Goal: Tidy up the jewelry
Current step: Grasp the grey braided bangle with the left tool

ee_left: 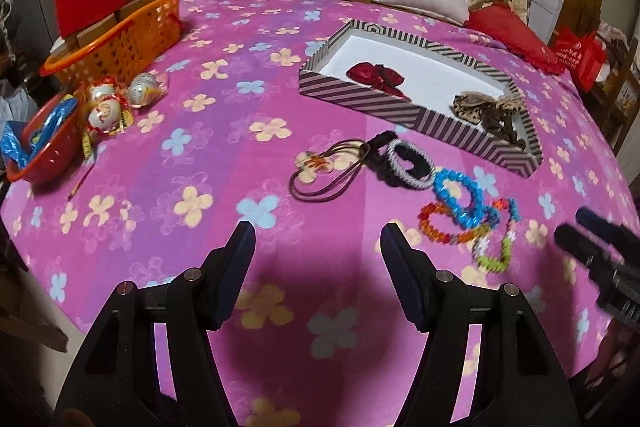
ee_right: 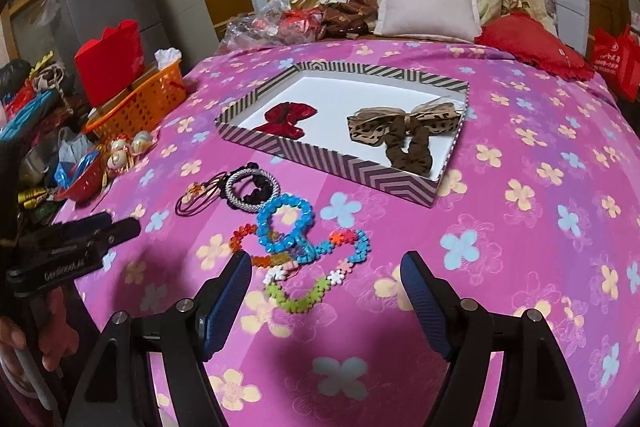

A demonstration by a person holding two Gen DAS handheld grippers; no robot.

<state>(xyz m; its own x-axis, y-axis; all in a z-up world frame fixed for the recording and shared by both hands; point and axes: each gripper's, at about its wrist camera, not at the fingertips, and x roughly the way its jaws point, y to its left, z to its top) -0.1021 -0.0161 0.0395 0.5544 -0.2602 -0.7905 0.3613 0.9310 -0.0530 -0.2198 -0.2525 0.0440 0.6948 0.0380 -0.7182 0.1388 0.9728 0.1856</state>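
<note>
**Both hand-held grippers closing in on the loose jewelry**

While two bows are already lying in the striped tray point(ee_right: 400, 183), the bracelets point(ee_right: 298, 247) are waiting on the bed point(ee_right: 520, 267) just before it. The right hand-held gripper point(ee_right: 326, 291) is hovering wide open and empty over them, likely lining up a pick; the left hand-held gripper point(ee_left: 318, 267) is hanging open and empty too.

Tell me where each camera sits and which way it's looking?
Left wrist: rides the left gripper, looking down and forward over the pink flowered cover; its two open fingers show, with the right gripper at the right edge.
Right wrist: rides the right gripper, same direction; open fingers show, with the left gripper and a hand at left.
Shared: striped tray, blue bead bracelet.
</note>
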